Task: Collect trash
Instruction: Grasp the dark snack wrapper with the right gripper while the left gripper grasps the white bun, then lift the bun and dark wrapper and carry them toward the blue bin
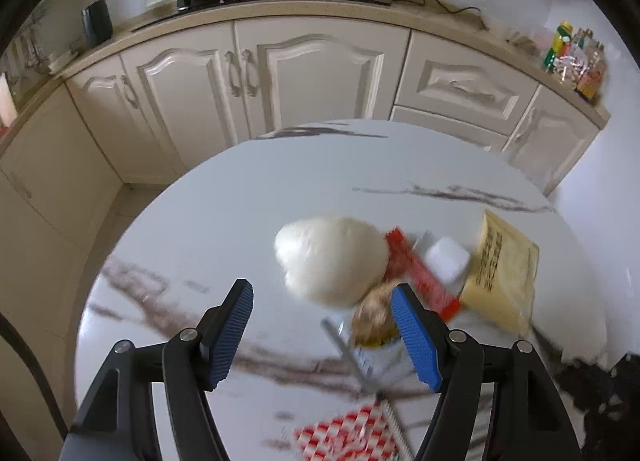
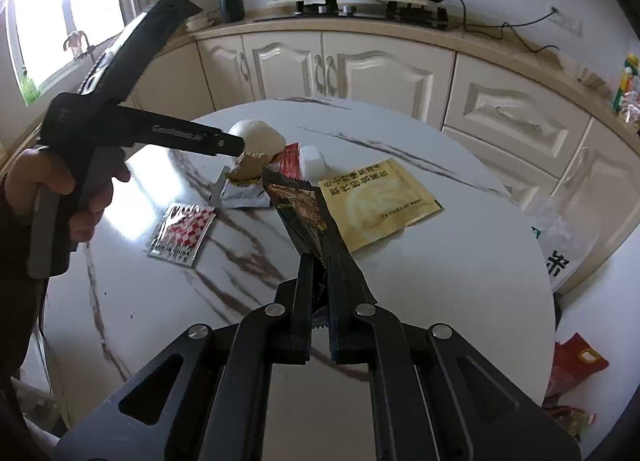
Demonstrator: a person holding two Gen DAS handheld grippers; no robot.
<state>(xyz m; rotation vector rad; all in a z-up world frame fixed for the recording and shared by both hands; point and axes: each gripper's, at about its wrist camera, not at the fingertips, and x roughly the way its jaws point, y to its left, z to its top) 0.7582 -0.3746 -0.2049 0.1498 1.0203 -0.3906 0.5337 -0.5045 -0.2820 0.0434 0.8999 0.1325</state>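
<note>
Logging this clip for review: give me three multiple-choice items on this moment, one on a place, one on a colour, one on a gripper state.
1. Where does the yellow packet lie?
A. on the round table
B. on the stove
C. on the floor

2. What colour are the left gripper pads?
A. red
B. blue
C. white

3. What is the right gripper doing?
A. open, holding nothing
B. shut on the dark wrapper
C. out of view

Answers: 1 A, it lies flat on the marble top; 2 B, the ribbed pads are blue; 3 B, the wrapper sticks out from between the closed fingers.

The round white marble table (image 2: 460,281) carries a white bun (image 2: 258,137), 1 yellow packet (image 2: 380,201), 1 red-checked sachet (image 2: 182,235) and a white wrapper (image 2: 244,195).
</note>
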